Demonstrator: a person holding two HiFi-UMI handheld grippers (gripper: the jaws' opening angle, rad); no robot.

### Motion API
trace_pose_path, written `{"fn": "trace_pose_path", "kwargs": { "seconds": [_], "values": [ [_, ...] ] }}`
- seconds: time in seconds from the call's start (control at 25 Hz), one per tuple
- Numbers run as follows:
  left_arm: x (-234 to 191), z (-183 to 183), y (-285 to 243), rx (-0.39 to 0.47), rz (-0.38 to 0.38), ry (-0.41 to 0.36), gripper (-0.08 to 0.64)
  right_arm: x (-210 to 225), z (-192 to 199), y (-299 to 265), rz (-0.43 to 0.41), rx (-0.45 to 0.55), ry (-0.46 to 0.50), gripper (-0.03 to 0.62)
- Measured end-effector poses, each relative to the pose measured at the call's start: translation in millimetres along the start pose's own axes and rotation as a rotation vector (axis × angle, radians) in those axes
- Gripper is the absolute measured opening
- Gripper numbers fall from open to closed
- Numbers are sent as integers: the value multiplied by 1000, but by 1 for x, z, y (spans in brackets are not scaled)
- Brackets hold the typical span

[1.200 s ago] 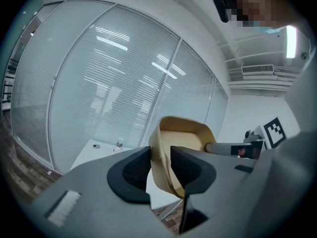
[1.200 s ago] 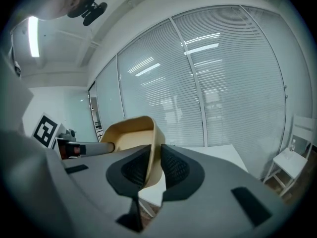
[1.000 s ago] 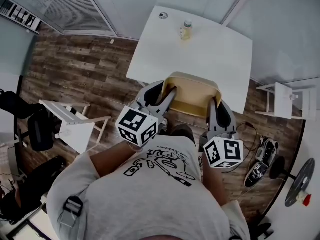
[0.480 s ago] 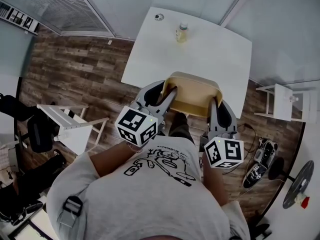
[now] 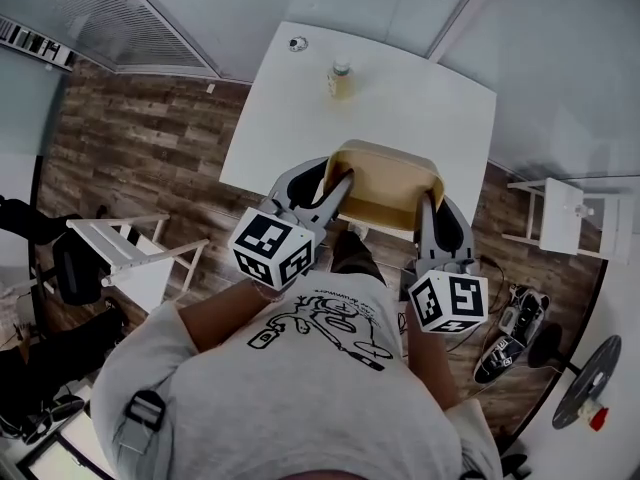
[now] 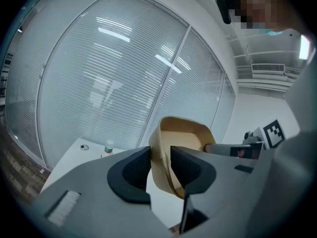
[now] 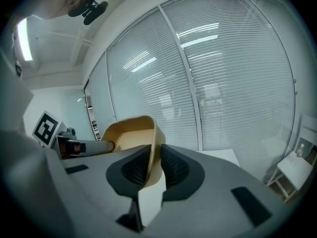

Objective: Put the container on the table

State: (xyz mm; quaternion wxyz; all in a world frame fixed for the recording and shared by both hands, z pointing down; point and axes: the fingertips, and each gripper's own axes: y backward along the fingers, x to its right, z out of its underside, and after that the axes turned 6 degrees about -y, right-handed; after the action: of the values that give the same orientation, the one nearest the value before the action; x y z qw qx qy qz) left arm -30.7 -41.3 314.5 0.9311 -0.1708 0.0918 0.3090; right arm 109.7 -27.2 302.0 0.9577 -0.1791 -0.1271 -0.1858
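Teamwork, pretty much. Clamped the left gripper (image 6: 160, 157) onto the left wall of the tan container (image 5: 385, 183) and pinched the right wall with the right gripper (image 7: 156, 156), probably to keep such a wide thing level. Held it up in the air at the near edge of the white table (image 5: 450, 118), open side up, not set down yet, plenty of bare top ahead for landing.

The tan container (image 7: 130, 133) is clamped by its near wall between the jaws of the right gripper (image 7: 155, 166) and held at its far side by the left gripper (image 7: 99, 146), before window blinds (image 7: 223, 83).
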Motion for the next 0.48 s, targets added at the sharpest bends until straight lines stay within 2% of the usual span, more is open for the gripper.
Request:
{"fn": "trace_pose_path", "kwargs": {
  "seconds": [0.48],
  "values": [
    [3, -32, -80, 11, -71, -5, 118, 70, -40, -49, -65, -16, -10, 21]
  ]
}}
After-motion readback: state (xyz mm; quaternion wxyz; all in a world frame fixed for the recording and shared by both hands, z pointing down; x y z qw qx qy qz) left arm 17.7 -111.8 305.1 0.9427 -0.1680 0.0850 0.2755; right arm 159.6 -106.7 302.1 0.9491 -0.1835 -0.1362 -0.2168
